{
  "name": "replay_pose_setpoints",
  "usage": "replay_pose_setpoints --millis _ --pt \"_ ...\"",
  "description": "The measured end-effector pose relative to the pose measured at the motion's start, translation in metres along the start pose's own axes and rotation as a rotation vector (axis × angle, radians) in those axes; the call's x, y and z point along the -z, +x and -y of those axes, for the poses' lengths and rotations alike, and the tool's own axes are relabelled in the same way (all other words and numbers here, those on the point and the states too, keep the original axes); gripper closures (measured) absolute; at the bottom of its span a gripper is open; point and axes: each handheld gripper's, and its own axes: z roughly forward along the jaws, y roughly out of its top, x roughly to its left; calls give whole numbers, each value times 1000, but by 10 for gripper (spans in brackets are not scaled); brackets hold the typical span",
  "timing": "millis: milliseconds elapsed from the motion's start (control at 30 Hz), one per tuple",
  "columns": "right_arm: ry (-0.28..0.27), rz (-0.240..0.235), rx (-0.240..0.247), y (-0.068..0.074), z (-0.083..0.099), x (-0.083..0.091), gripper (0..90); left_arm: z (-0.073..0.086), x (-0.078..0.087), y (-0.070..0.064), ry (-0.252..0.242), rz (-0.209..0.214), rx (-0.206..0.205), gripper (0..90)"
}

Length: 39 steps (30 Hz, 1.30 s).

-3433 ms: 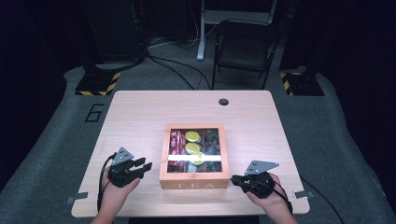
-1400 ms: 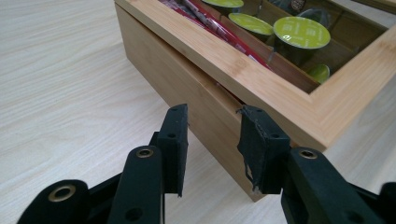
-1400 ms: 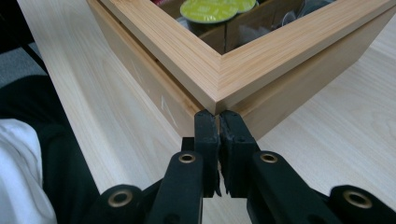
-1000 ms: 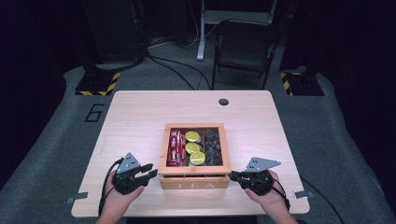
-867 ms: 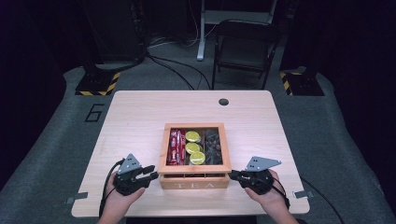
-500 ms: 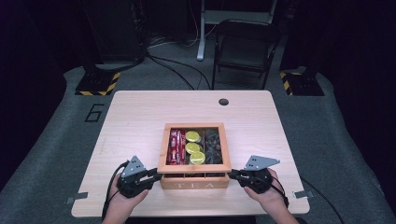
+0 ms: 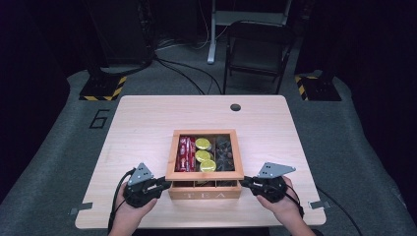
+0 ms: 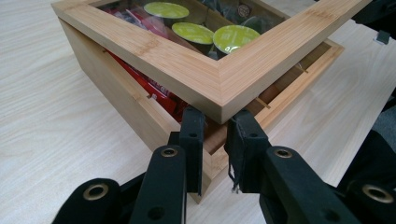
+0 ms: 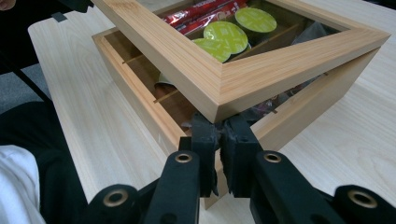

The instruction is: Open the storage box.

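Lid (image 7: 205,175) corners rest raised on both grippers' nearly closed fingers (image 8: 192,135), bare table (image 7: 142,123) around.

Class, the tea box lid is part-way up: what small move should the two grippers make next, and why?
Probably lift both together a little higher: the left gripper and right gripper each sit under a front corner of the lid, which is barely raised off the box.

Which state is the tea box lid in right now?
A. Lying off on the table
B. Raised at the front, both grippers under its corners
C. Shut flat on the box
B: the lid tilts above the box, with the left gripper and right gripper at its front corners.
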Motion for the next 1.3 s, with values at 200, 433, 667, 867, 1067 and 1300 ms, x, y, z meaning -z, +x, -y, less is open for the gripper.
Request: replay_pose_setpoints --millis 200,433,667,867,1067,1300 --pt "-14 21 8 0 -9 3 827 -8 4 -1 -21 -22 5 750" --pt "-28 40 11 -4 -23 11 798 -24 11 2 -36 -45 19 712" --pt "-30 59 17 -11 -39 16 771 -37 16 3 -51 -85 2 696" --pt "-38 75 24 -16 -50 17 755 -50 20 6 -70 -94 -3 699" --pt "-41 88 16 -22 -58 16 732 -59 22 11 -86 -83 9 698" --pt "-62 127 27 -27 -68 17 690 -75 24 15 -100 -96 2 700"
